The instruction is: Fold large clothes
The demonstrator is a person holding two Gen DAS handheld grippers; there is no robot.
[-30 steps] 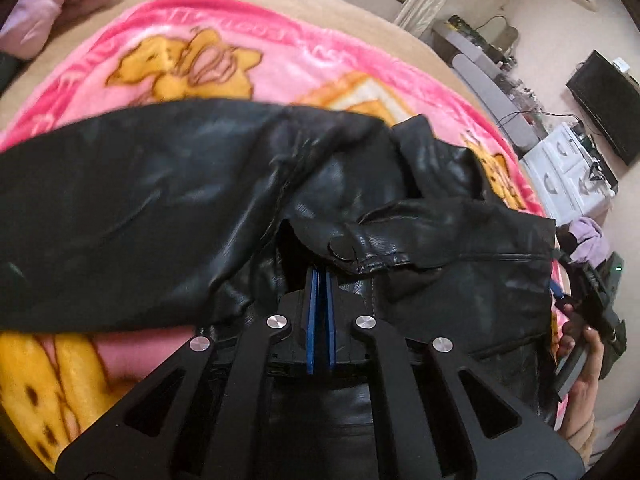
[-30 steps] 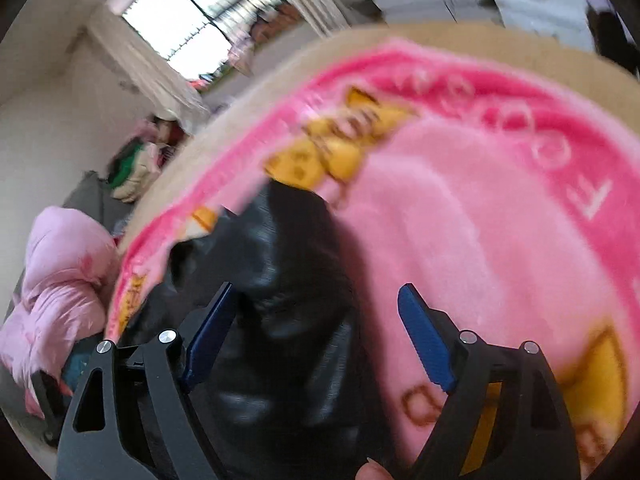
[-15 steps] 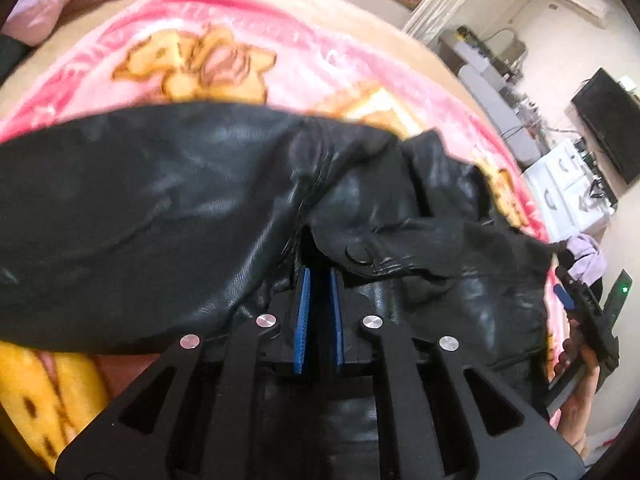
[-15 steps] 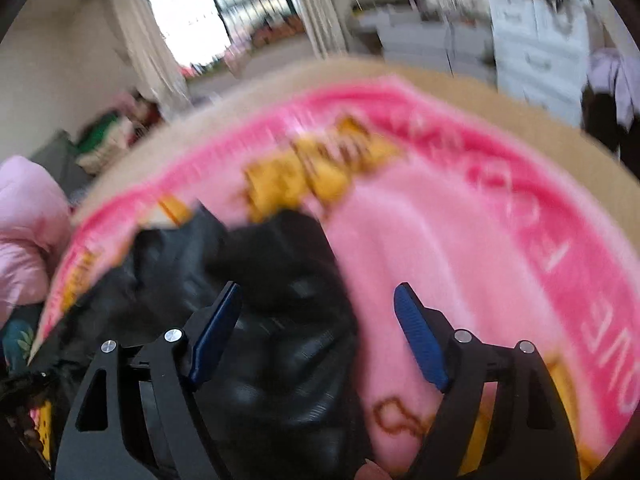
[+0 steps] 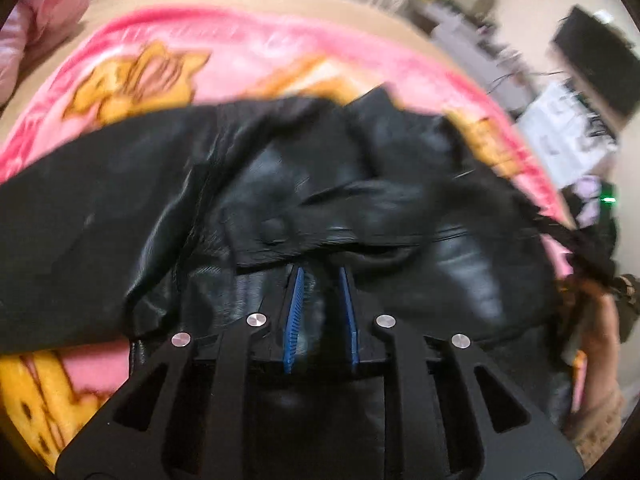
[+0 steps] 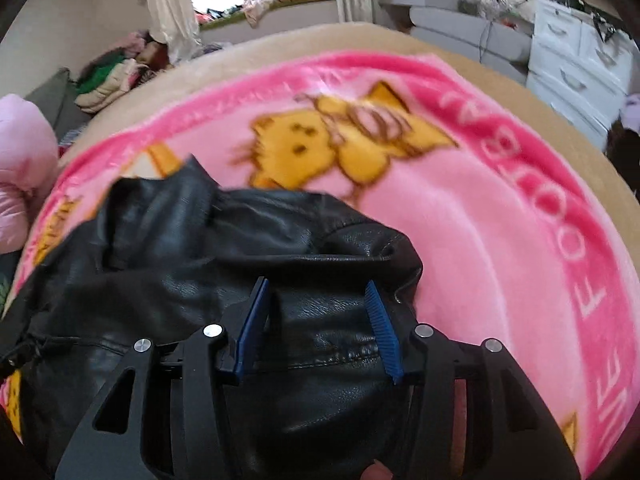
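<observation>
A black leather jacket (image 5: 280,200) lies crumpled on a pink cartoon blanket (image 5: 240,56). One sleeve stretches to the left in the left wrist view. My left gripper (image 5: 320,276) is partly open, its blue pads (image 5: 294,312) just under a buttoned tab of the jacket. The view is blurred. In the right wrist view the jacket (image 6: 200,264) fills the lower left. My right gripper (image 6: 316,292) is open over the jacket's folded edge, with leather between the pads (image 6: 380,320) but not pinched.
The blanket (image 6: 500,220) covers a beige bed (image 6: 360,36). A pink duvet (image 6: 20,168) lies at the left. White drawers (image 6: 580,60), a sofa and a clothes pile stand beyond the bed. A TV (image 5: 596,60) hangs at the right.
My left gripper has opened from shut and let go of the jacket. My right gripper has narrowed and moved down over the jacket's edge.
</observation>
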